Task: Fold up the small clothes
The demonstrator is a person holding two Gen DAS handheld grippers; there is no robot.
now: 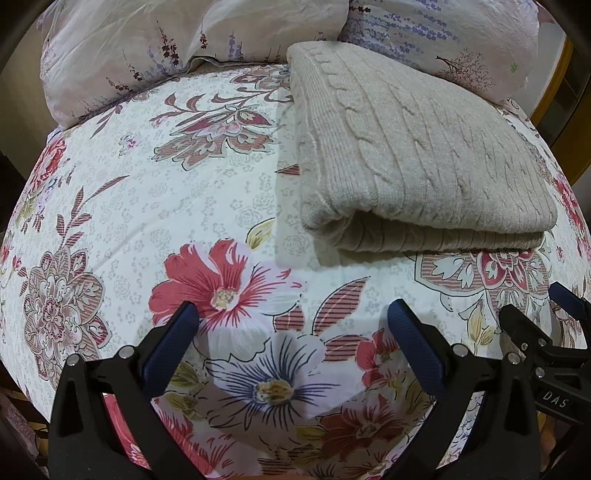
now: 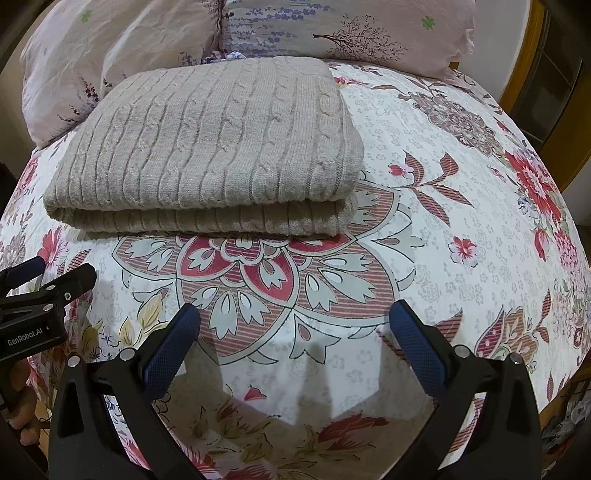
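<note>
A beige cable-knit sweater [image 1: 413, 147] lies folded into a neat rectangle on the floral bedsheet [image 1: 147, 206]; it also shows in the right wrist view [image 2: 214, 147], with its folded edge toward me. My left gripper [image 1: 291, 310] is open and empty, hovering over the sheet in front and to the left of the sweater. My right gripper [image 2: 295, 314] is open and empty, over the sheet in front of the sweater's right part. Each gripper shows at the edge of the other's view: the right one [image 1: 543, 317] and the left one [image 2: 55, 277].
Two pillows [image 1: 184, 40] with purple flower print lie behind the sweater at the head of the bed [image 2: 332, 33]. A yellow wooden frame [image 2: 532, 74] stands at the far right. The bed's front edge is just below the grippers.
</note>
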